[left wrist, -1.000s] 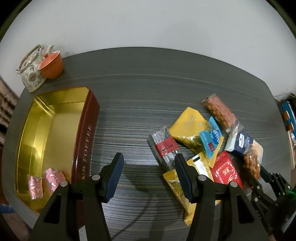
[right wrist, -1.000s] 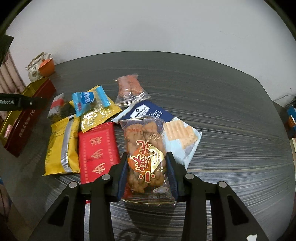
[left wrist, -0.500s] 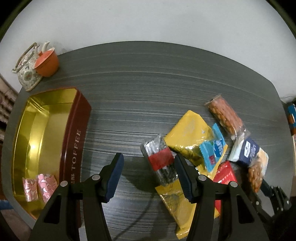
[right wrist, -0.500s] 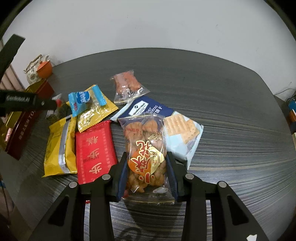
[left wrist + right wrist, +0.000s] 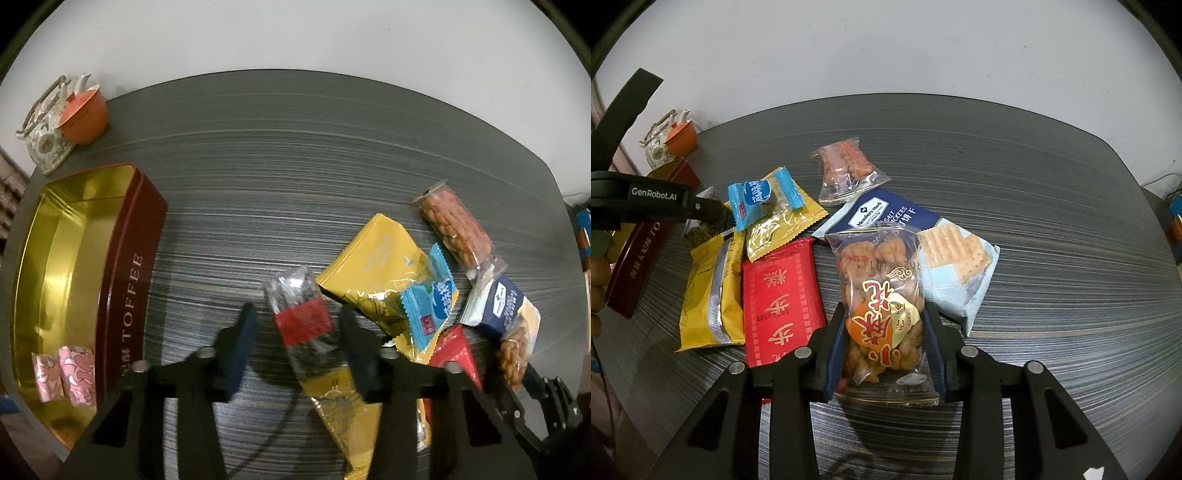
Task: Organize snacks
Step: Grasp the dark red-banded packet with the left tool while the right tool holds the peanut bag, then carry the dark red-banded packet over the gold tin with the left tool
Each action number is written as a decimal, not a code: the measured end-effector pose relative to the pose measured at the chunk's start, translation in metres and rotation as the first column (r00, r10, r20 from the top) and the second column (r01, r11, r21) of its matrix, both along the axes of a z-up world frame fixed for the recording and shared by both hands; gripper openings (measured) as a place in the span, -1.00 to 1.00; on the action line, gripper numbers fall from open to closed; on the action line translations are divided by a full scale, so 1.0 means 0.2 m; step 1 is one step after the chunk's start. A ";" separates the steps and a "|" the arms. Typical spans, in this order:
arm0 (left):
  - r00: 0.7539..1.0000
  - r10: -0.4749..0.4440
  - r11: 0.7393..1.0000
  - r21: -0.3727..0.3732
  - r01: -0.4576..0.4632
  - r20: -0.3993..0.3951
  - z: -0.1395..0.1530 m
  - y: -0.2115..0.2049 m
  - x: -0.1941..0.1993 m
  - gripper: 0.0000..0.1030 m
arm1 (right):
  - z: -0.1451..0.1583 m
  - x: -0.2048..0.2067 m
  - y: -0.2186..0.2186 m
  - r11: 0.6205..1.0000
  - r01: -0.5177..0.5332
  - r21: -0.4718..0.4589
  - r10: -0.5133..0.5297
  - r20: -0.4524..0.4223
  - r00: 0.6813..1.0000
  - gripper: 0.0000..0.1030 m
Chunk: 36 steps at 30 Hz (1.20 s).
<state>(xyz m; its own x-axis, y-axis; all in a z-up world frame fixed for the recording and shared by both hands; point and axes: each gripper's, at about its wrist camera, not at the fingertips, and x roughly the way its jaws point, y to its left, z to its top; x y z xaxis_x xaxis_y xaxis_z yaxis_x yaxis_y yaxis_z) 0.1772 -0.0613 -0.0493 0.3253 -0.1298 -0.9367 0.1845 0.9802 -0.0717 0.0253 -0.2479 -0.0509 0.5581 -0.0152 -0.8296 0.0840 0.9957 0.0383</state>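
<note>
Two grippers work over a dark streaked table [image 5: 295,155] strewn with snack packets. The left gripper [image 5: 297,332] straddles a clear packet with a red band [image 5: 301,319]; its jaws have just been closing, and the packet lies between them with a gap on its left side and its right edge at or just beside the right pad, so they are not yet pressing on it. To the left stands an open toffee tin [image 5: 125,280], gold inside, holding two pink wrapped sweets [image 5: 64,373] at its near end. At the far left corner sit a floral teapot [image 5: 46,147] and an orange cup [image 5: 85,118], touching. The right gripper [image 5: 884,341] is clamped on a clear bag of fried dough twists [image 5: 882,295], both pads pressing its sides. Just left of it lies a red packet [image 5: 781,299], then a yellow packet [image 5: 709,291]. A blue candy wrapper [image 5: 757,195] rests on another yellow packet [image 5: 786,221]. A cracker packet [image 5: 945,254] lies just right of the twists, and a small bag of nuts [image 5: 846,173] farther off.
</note>
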 end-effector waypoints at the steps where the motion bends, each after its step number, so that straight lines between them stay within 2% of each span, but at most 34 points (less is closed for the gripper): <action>1: 1.000 -0.003 1.000 0.005 0.003 0.002 0.00 0.01 0.00 -0.37 | 0.00 0.00 0.00 1.000 -0.001 -0.001 0.001 0.000 1.000 -0.31; 6: 1.000 -0.014 1.000 0.007 0.014 0.016 0.00 0.04 -0.01 -0.45 | 0.00 0.00 0.00 1.000 0.002 0.000 -0.002 0.001 1.000 -0.31; 14: 0.999 -0.026 0.999 0.023 0.026 0.029 0.03 0.12 -0.07 -0.46 | 0.00 0.00 0.01 1.000 0.000 -0.007 0.000 -0.001 1.000 -0.31; 23: 0.994 -0.054 0.998 0.021 0.052 0.090 0.23 0.20 -0.16 -0.46 | -0.02 0.01 0.03 1.000 -0.004 -0.028 0.004 -0.001 1.000 -0.31; 31: 0.987 -0.059 0.998 0.047 0.052 0.147 0.40 0.39 -0.20 -0.46 | -0.02 0.01 0.05 0.999 -0.003 -0.042 0.003 0.005 1.000 -0.32; 36: 0.988 -0.013 0.997 0.080 0.001 0.154 0.39 0.61 -0.15 -0.46 | -0.02 0.02 0.04 0.999 -0.006 -0.050 0.006 0.003 1.000 -0.32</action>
